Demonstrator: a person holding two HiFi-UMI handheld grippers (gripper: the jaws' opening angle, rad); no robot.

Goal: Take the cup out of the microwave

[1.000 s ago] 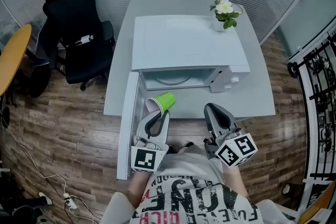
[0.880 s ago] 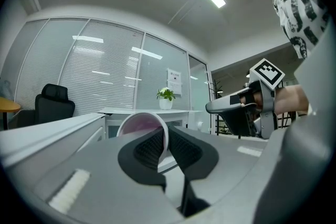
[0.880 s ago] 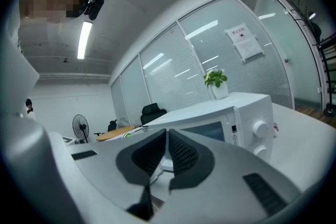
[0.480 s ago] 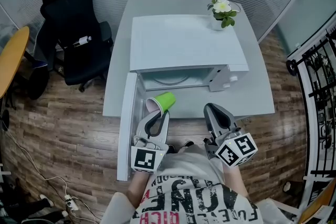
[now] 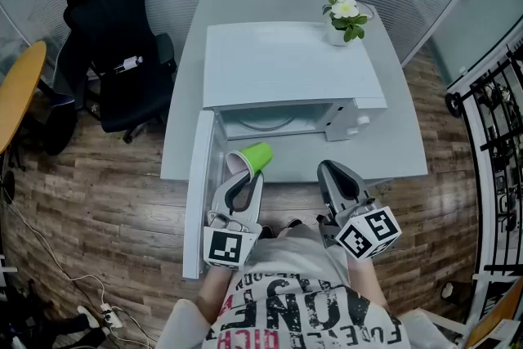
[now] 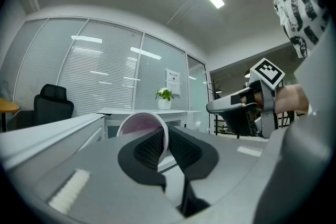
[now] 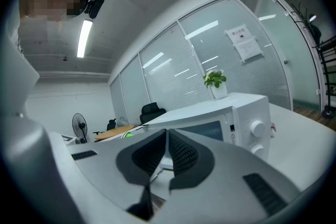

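The white microwave (image 5: pixel 286 65) stands on the grey table (image 5: pixel 396 151), its door (image 5: pixel 196 200) swung open toward me at the left. A green cup (image 5: pixel 258 156) with a pale inside (image 6: pixel 137 127) lies tilted outside the oven, in front of its opening. My left gripper (image 5: pixel 248 178) is shut on the cup's rim, one pad inside and one outside (image 6: pixel 166 140). My right gripper (image 5: pixel 336 172) hovers over the table's front edge to the right, jaws together with nothing between them (image 7: pixel 166 136). The oven cavity looks empty.
A potted plant (image 5: pixel 346 19) sits on the microwave's back right corner. A black office chair (image 5: pixel 114 37) stands left of the table, with a round wooden tabletop (image 5: pixel 16 86) beyond it. A black rack (image 5: pixel 498 135) is on the right; cables lie on the floor (image 5: pixel 98 306).
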